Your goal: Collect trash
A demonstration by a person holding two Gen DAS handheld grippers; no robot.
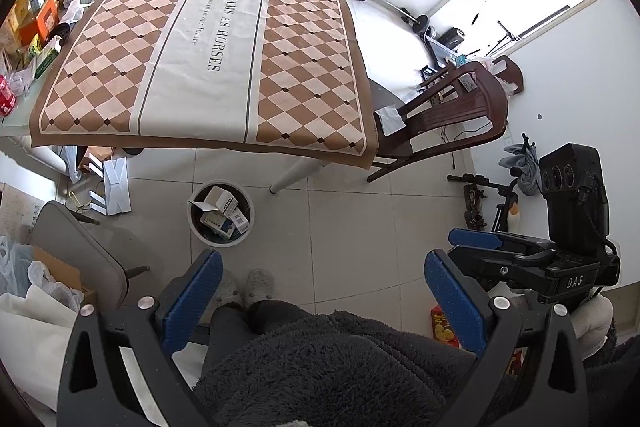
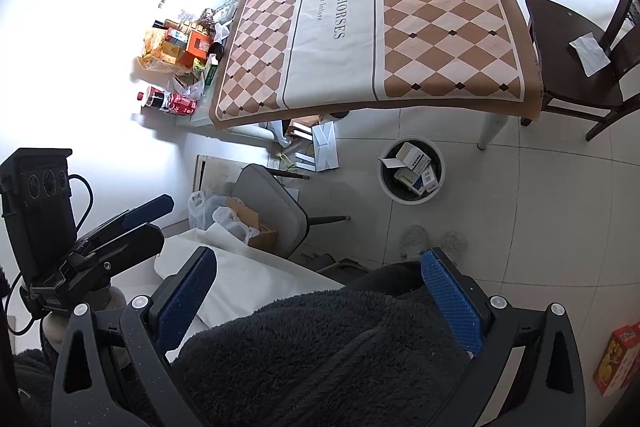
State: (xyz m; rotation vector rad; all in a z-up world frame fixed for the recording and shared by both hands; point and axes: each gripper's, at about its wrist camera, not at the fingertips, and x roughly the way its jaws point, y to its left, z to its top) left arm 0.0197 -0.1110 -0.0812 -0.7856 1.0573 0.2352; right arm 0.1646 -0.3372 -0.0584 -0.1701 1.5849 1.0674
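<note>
Both the left gripper (image 1: pixel 320 295) and right gripper (image 2: pixel 320 291) hang wide open, empty. The round white waste bin (image 1: pixel 221 241) already holds small cardboard boxes (image 1: pixel 224 213); collection seems finished, barring further litter.

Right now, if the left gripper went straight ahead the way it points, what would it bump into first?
Probably the checkered tablecloth on the table; the left gripper is open and nothing shows in between, though depth is hard to judge.

Readable text on the tablecloth and a gripper body

"TAKE DREAMS AS HORSES" is printed in large capitals along the pale centre band of the checked tablecloth (image 1: pixel 224 39), with "we look forward to our future" set in smaller type beside it; "DAS" is marked on the right gripper (image 1: pixel 575 281) body.
</note>
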